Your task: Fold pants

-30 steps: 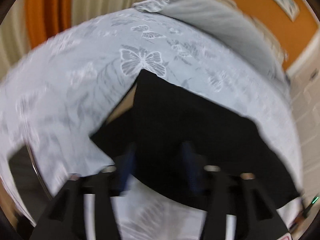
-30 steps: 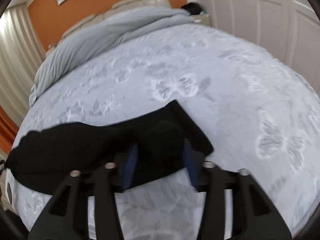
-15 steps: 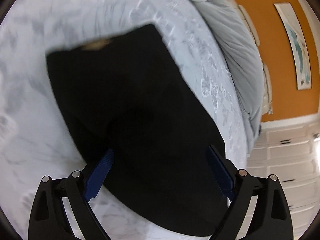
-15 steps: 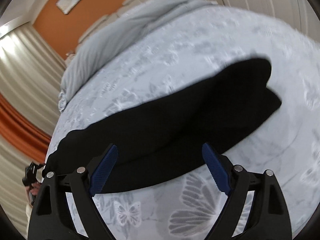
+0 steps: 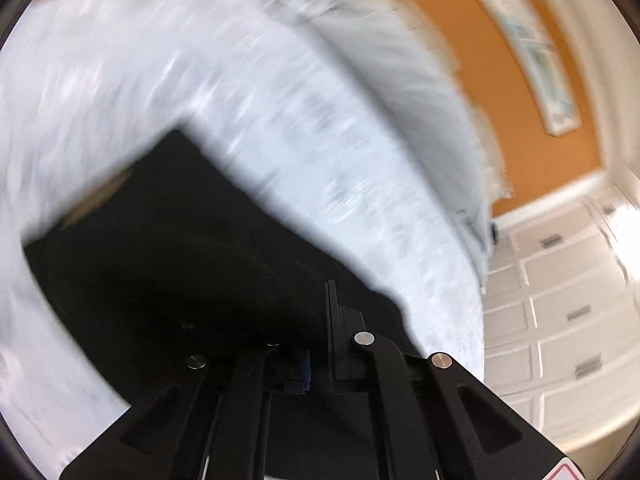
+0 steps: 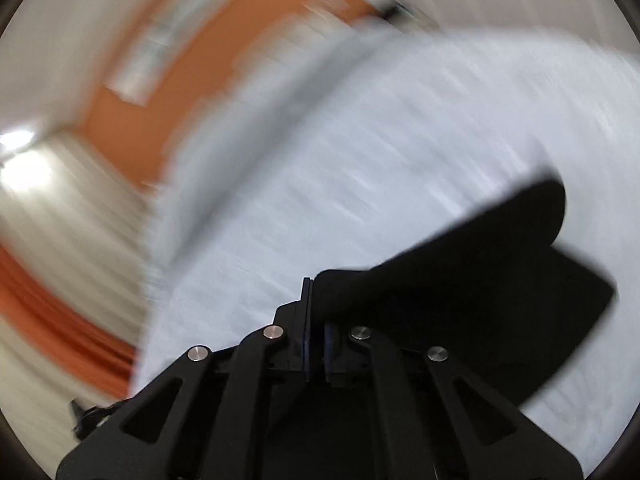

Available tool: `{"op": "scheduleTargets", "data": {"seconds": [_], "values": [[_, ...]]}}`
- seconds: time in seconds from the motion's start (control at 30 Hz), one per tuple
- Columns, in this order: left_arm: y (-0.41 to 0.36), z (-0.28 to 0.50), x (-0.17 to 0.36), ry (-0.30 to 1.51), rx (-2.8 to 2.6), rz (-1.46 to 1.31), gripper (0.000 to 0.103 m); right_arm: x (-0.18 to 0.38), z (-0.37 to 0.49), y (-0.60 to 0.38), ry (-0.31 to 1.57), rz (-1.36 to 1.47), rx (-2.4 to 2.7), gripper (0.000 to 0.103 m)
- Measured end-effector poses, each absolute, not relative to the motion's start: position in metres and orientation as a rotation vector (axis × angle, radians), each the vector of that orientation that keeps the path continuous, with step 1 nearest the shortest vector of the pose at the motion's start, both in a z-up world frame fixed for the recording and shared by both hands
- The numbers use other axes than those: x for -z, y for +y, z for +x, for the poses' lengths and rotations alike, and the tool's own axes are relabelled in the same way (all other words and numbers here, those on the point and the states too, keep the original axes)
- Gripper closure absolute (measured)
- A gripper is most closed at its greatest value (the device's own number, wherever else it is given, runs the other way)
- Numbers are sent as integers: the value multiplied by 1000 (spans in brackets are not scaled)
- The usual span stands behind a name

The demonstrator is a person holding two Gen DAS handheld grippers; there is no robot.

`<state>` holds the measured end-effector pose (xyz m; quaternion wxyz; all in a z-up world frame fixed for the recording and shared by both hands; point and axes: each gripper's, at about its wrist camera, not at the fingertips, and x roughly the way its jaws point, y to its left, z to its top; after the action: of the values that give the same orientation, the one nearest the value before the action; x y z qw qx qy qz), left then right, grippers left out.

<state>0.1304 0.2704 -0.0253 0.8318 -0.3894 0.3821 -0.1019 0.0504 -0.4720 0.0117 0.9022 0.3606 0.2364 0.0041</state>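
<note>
The black pants (image 5: 168, 240) lie folded on the pale blue butterfly bedspread (image 5: 280, 128). In the left wrist view my left gripper (image 5: 318, 344) is shut, its fingers pinching the near edge of the pants. In the right wrist view the pants (image 6: 480, 280) stretch to the right and my right gripper (image 6: 316, 320) is shut on their edge, the cloth rising from between the fingers. Both views are blurred by motion.
A grey duvet (image 5: 400, 64) is bunched along the far side of the bed. An orange wall with a framed picture (image 5: 532, 60), white panelled doors (image 5: 560, 300) and pale curtains (image 6: 60, 220) surround the bed.
Half a second ago both grippers were open over the pants. Now both have shut on the pants' edge and are moving fast, with the views tilted.
</note>
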Motion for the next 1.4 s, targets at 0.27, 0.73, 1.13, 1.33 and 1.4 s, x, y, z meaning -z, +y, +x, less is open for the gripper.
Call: {"op": "scheduleTargets", "data": {"seconds": [0.27, 0.73, 1.13, 1.33, 1.4], "values": [[298, 121, 74, 1015, 159, -805, 97, 88, 31, -501, 912, 696, 178, 100], [316, 107, 72, 975, 21, -920, 22, 71, 22, -504, 819, 852, 200, 28], [323, 101, 52, 869, 53, -847, 96, 8, 16, -508, 542, 734, 148, 100], [336, 95, 86, 1102, -114, -760, 94, 104, 21, -529, 950, 705, 275, 99], [334, 92, 84, 1101, -143, -743, 91, 96, 19, -531, 915, 702, 262, 92]]}}
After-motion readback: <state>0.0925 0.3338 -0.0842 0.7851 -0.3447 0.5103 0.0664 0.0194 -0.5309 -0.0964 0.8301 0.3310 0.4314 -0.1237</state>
